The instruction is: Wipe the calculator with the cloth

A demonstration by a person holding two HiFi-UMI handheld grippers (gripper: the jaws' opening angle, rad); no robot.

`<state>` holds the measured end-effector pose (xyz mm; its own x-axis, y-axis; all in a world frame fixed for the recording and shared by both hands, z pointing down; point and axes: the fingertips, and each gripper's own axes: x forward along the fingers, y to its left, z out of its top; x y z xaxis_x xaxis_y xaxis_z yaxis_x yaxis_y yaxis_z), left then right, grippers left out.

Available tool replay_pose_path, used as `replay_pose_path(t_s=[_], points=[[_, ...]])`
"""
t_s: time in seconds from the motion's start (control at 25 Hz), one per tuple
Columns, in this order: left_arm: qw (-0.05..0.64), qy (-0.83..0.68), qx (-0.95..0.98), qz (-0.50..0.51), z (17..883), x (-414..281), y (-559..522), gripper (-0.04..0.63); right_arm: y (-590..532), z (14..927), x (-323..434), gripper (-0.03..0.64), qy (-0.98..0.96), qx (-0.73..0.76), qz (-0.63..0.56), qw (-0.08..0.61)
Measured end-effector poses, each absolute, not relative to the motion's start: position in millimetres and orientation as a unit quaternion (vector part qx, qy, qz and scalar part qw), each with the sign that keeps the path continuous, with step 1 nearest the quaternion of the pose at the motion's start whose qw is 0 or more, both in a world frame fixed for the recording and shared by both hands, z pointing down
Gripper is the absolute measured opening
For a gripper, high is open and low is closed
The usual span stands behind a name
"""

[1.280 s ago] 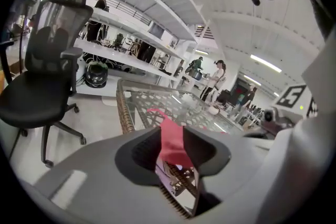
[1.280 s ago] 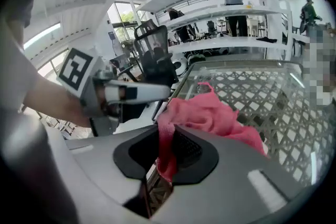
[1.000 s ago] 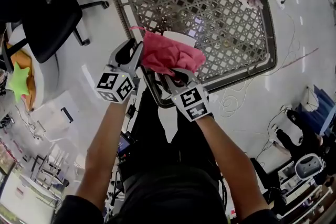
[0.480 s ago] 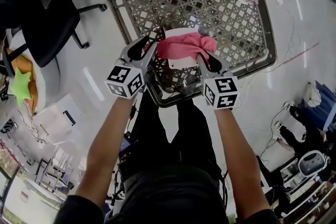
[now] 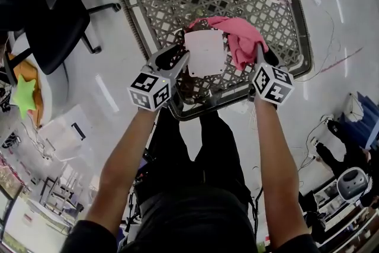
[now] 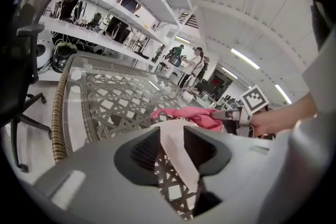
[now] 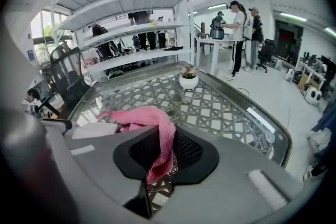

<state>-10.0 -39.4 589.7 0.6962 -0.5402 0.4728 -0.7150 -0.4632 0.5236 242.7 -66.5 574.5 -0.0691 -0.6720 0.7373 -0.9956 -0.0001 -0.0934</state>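
Overhead, head view: left tongs (image 5: 180,60) pinch the left edge of a white calculator (image 5: 205,53), held over the glass-topped wicker desk (image 5: 299,38). Right tongs (image 5: 260,55), pressed together on a pink cloth (image 5: 240,38), sit just right of the calculator, with the cloth draped along its upper right corner.

Left gripper view: the calculator's pale slab stands between the pads, both touching it. The cloth lies beyond, at its far end.

Right gripper view: a fold of cloth is nipped between the pads, the rest trailing left toward the calculator. A small potted plant (image 7: 188,80) stands on the desk's far side.
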Motion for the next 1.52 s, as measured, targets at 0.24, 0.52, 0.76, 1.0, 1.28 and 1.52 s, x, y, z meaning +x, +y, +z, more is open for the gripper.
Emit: replay_pose_path(t_s=[0.24,0.52,0.76,1.0,1.28,1.52], points=[[0.377,-0.359,0.844,0.132,595.1,-2.1,-37.1,0.210,-59.7,586.1,260.7,0.082,-0.640,0.635,0.344,0.263],[0.395,-0.351,0.838,0.137,598.9,2.8,-37.7,0.218,-60.6,509.7,218.7,0.181,-0.680,0.646,0.239,0.251],[0.406,-0.346,0.833,0.146,602.7,7.0,-32.8,0.218,-48.8,525.8,109.0,0.179,-0.786,0.480,0.329,0.210],[0.411,-0.348,0.827,0.162,606.9,6.4,-28.8,0.218,-41.0,587.9,104.9,0.180,-0.751,0.414,0.467,0.214],[0.408,-0.348,0.825,0.179,610.0,7.6,-28.1,0.218,-27.5,598.8,101.0,0.179,-0.747,0.376,0.511,0.197],[0.413,-0.336,0.828,0.176,609.7,9.0,-29.5,0.249,-25.8,556.3,88.0,0.179,-0.773,0.378,0.491,0.138]])
